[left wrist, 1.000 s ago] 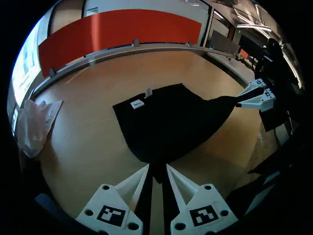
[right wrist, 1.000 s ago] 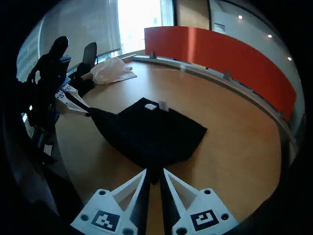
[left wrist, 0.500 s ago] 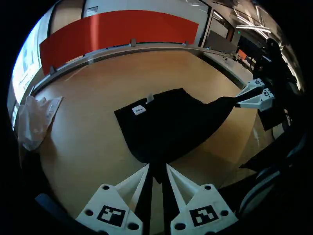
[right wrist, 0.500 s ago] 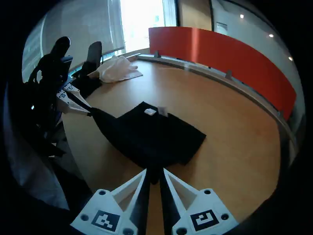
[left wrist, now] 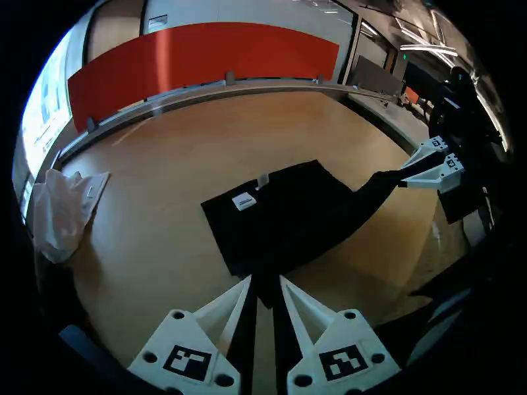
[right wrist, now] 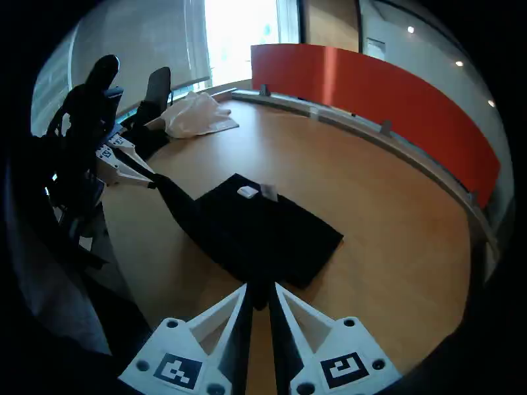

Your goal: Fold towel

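so this looks like the start of the first fold. the towel [left wrist: 290,217] is black and lies mostly flat on the table [left wrist: 165,171], straight ahead of both grippers, with its near edge held up off the wood. the left gripper [left wrist: 265,284] is clenched on one near corner, black cloth pinched in its jaws. the right gripper [right wrist: 261,289] has the other near corner the same way. in the left gripper view the right one sits ahead and off to the right, with a stretched tail of cloth running into it. in the right gripper view the left one is ahead and off to the left, same deal.

my guess for the next move: raise both corners together, carry them forward over the flat part, and lay them on the far edge, the end with the tags. it calls for even tension and matched height on both sides, or the fold goes skewed. then let go.

count: one towel, two grippers, one table. two small white tags [left wrist: 244,201] near the towel's far corner, one flat and one standing just beside it. one crumpled white cloth [left wrist: 58,210] well off to the left gripper's left, apart from the towel. one long orange panel [left wrist: 197,56] along the table's far side.
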The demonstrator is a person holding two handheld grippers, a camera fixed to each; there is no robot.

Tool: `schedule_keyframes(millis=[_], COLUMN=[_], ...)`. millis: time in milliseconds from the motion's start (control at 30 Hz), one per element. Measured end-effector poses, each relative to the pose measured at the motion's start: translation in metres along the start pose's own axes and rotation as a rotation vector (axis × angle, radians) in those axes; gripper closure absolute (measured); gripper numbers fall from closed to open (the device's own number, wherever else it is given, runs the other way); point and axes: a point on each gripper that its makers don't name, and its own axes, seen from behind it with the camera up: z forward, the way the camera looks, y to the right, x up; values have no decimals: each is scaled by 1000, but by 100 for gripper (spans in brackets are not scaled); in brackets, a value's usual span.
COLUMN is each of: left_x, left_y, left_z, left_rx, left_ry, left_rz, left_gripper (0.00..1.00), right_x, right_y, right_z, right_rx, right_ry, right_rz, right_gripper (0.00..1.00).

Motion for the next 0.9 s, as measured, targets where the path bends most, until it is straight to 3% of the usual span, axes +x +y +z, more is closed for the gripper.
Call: schedule_keyframes(millis=[467, 900], left_x=[44, 41], left_y=[-31, -39], left_z=[45, 73], left_rx=[25, 22], left_ry=[-10, -50], left_rz=[20, 19], left_gripper=[86, 86], right_x=[28, 23], right_y=[52, 69], right_z=[34, 56], right_rx=[-40, -31], right_ry=[-27, -51], right_rz=[-27, 17], right_gripper=[84, 84])
